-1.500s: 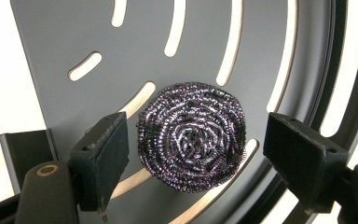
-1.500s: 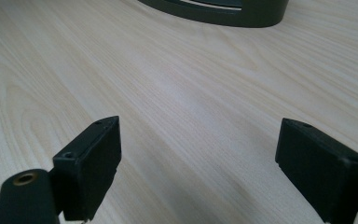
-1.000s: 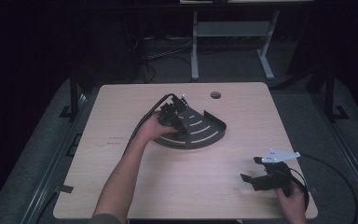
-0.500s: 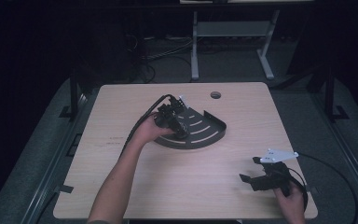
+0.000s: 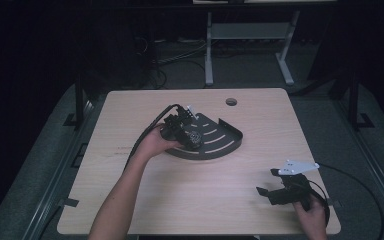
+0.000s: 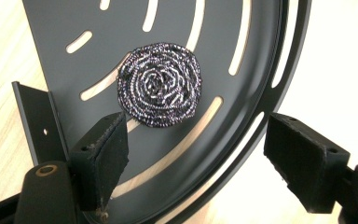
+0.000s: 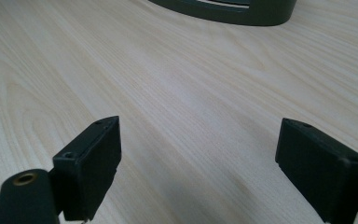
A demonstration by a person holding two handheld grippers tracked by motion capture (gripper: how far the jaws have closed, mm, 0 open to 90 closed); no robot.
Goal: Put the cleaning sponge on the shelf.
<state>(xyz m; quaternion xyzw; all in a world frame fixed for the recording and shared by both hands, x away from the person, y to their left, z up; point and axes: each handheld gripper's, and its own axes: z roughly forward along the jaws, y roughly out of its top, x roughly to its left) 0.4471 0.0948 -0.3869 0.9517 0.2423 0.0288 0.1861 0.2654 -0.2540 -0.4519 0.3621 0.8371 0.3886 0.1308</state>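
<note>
One coiled steel-wool scourer on black slotted fan-shaped tray, left gripper jaws wide, empty; risk: pad snags tray rim, scourer skids

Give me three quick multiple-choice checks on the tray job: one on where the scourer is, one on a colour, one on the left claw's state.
1. Where does the steel scourer lie?
A. on the slotted tray
B. on the bare table
C. between the right claw's pads

2. What colour is the slotted tray?
A. white
B. dark grey to black
C. red

3. How does the left claw stand?
A. shut on the scourer
B. shut on the tray's rim
C. open, with nothing pressed between its pads

Answers:
1. A, the left gripper view shows the scourer resting on the tray's slotted floor.
2. B, the tray looks dark against the pale wooden table in the high view.
3. C, the pads stand wide apart short of the scourer and touch nothing.
</note>
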